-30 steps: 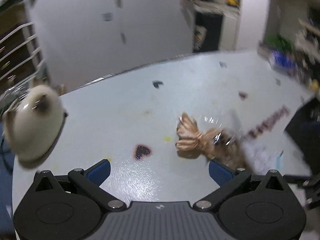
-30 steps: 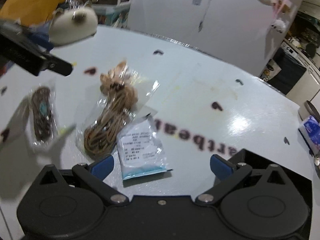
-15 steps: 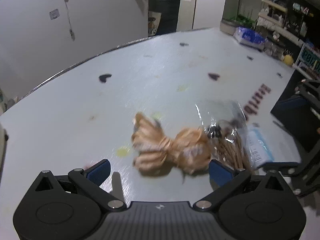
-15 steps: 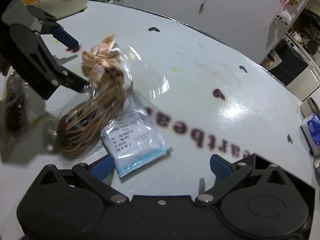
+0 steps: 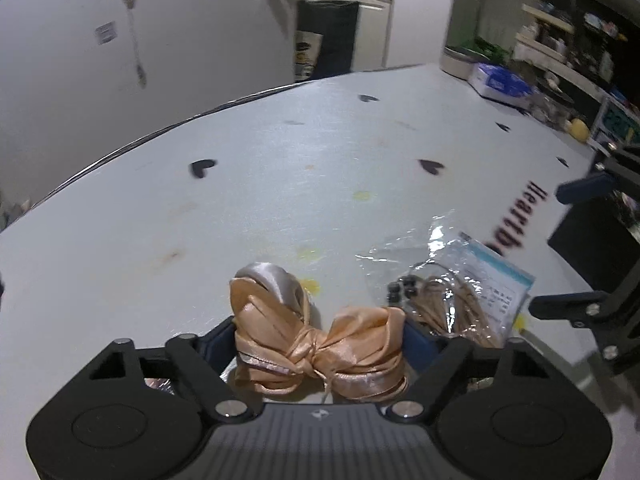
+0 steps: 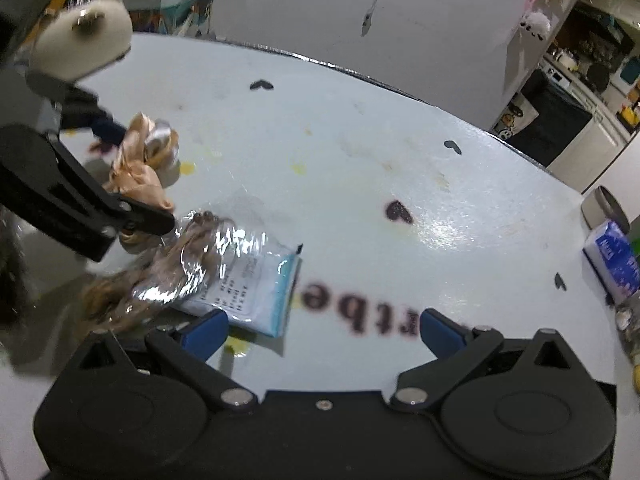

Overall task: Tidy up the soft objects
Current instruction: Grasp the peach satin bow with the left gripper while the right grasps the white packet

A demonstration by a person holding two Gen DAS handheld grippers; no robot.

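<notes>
Down on the pale table (image 5: 280, 184), the left gripper (image 5: 319, 334) is sitting around a peach satin bow (image 5: 316, 344), its blue pads flanking the two loops; its jaws have just been closing, and they are now pressing against both ends of the bow, gripping it. Seen from the right wrist, the same bow (image 6: 140, 168) is lying near the table's left side with the left gripper's black fingers (image 6: 132, 216) reaching over it. Just beside the bow, a clear plastic bag of tan cord (image 5: 448, 304) is resting on the table, and it is overlapping a small flat packet with a blue edge and a printed label (image 6: 256, 292). The right gripper (image 6: 322, 326) is hovering low above the table with its jaws standing wide apart and nothing between them; its left pad is sitting just beside the packet's near corner. A cream plush toy (image 6: 84, 44) is lying at the far left edge of the table, well apart from the bow. Dark heart marks and printed lettering (image 6: 360, 312) are showing on the tabletop, and a blue tissue pack (image 6: 612, 256) is sitting at the right edge.
</notes>
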